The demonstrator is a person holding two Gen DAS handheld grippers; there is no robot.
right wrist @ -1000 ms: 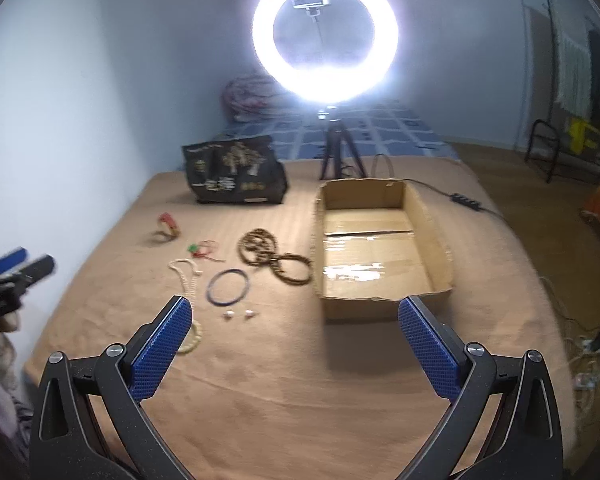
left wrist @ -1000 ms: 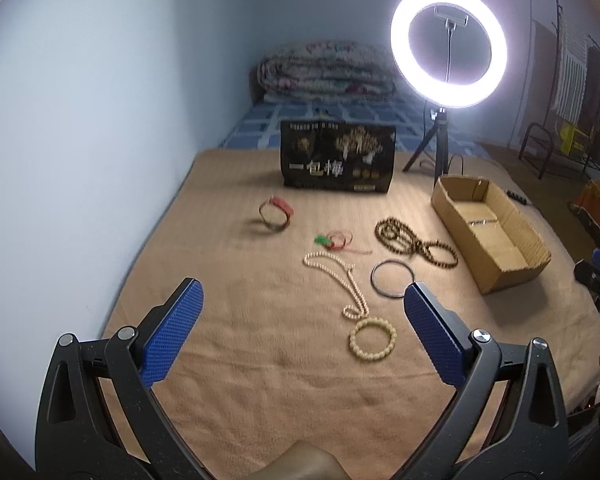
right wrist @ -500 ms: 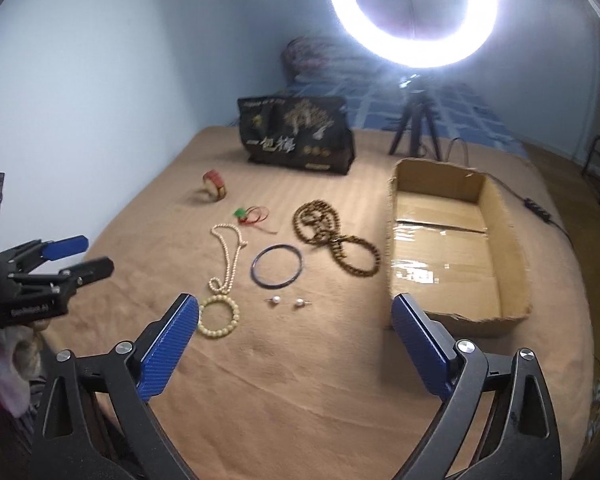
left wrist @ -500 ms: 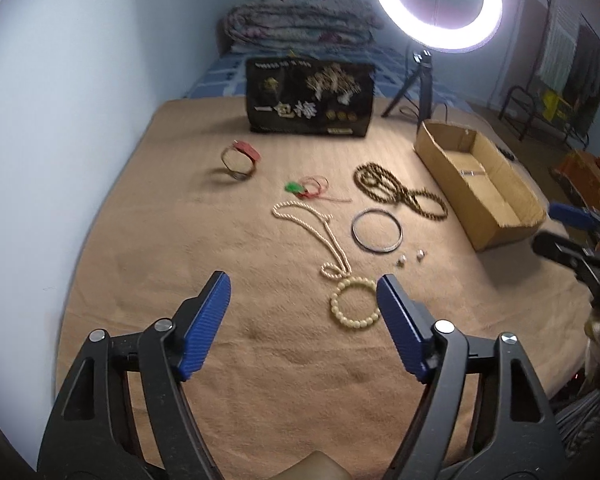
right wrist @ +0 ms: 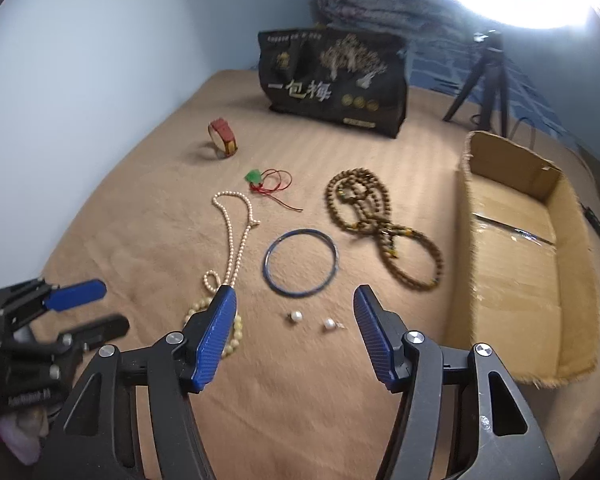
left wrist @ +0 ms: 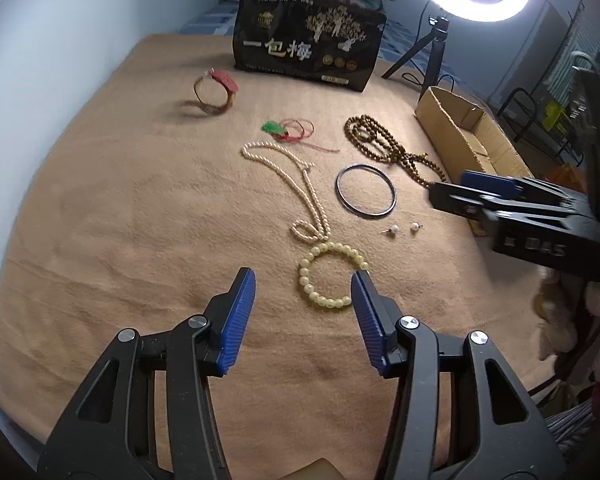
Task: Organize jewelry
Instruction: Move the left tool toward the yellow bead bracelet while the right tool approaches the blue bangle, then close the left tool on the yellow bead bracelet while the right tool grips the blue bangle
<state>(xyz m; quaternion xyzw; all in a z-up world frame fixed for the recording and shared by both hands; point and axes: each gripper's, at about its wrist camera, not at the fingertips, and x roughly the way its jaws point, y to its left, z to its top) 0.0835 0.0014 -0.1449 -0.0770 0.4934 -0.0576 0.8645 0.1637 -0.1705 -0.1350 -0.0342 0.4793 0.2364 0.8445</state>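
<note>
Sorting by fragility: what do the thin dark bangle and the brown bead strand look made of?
Bangle: seemingly metal or glass, a thin rigid hoop with a dark bluish sheen. Brown bead strand: likely wood, matte brown round beads with a few lighter spacers; it lies limp in loops.

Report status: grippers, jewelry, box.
Left gripper open, low over pale bead bracelet. Right gripper open, over two pearl earrings. All jewelry on blanket; cardboard box empty. Nothing blocking.

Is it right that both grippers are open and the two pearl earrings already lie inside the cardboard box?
No. The right wrist view shows the earrings on the blanket, outside the box. Both the left gripper and right gripper are open.
</note>
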